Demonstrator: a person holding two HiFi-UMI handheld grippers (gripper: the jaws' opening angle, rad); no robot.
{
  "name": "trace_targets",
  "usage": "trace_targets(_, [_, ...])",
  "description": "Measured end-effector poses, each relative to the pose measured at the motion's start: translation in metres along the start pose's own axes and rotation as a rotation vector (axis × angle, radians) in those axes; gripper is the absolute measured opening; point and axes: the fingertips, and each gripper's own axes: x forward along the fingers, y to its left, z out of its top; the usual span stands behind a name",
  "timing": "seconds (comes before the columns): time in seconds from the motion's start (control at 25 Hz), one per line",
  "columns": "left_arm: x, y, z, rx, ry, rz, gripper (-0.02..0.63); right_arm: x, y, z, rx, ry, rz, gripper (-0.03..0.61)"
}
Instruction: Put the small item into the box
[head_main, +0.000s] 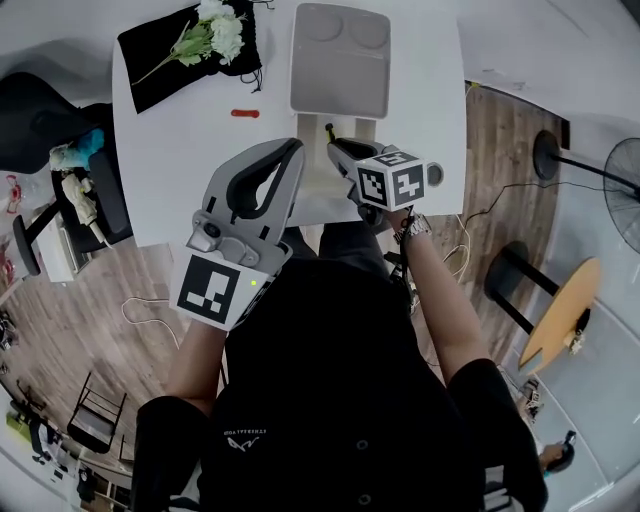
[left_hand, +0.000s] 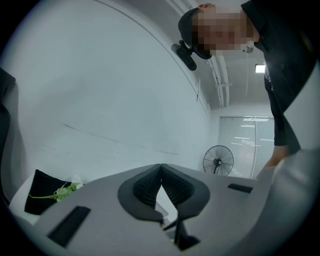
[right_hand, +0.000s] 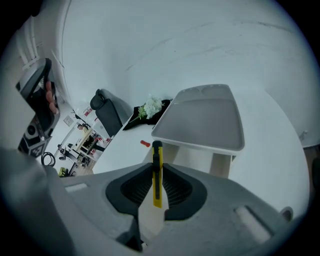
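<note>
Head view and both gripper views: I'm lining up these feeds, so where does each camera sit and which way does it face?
Head view: on the person's head, looking steeply down at the white table and box; shows torso, forearms, left gripper, right gripper.
Left gripper view: rides the left gripper, tilted up toward wall and standing fan; fingers shut, empty; torso at right.
Right gripper view: rides the right gripper, facing the box; fingers clamp a yellow utility knife.
Shared: all three show the flowers.
</note>
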Motion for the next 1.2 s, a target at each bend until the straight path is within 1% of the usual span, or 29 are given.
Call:
trace_targets(0.24, [-0.014,0.015,0.000,-0.013,0.002,0.054,0.005,0.027,-0.013,-0.025,-0.013,0.134,-0.025,0.064])
trace_targets(0.36, [-0.017,0.021,0.001,-0.010,-0.002,0.075,0.005,0.036,-0.021,-0.039,0.014,0.198,-0.038,0.064])
trace_targets(0.48, [-0.022,0.026,0.003,-0.016,-0.007,0.094,0.005,0.044,-0.021,-0.043,0.032,0.238,-0.041,0.064])
trace_targets(0.72, [-0.035,0.036,0.003,-0.028,-0.012,0.136,0.005,0.057,-0.025,-0.052,-0.010,0.309,-0.081,0.064])
trace_targets(0.88, [-0.041,0.043,0.003,-0.029,-0.014,0.154,0.005,0.059,-0.025,-0.055,-0.025,0.330,-0.094,0.064])
trace_targets(1.04, [-0.042,0.045,0.004,-0.027,-0.019,0.157,0.005,0.061,-0.021,-0.060,-0.034,0.353,-0.071,0.073])
trace_targets(1.2, [-0.041,0.044,0.005,-0.022,-0.024,0.143,0.005,0.059,-0.023,-0.054,-0.035,0.325,-0.090,0.078])
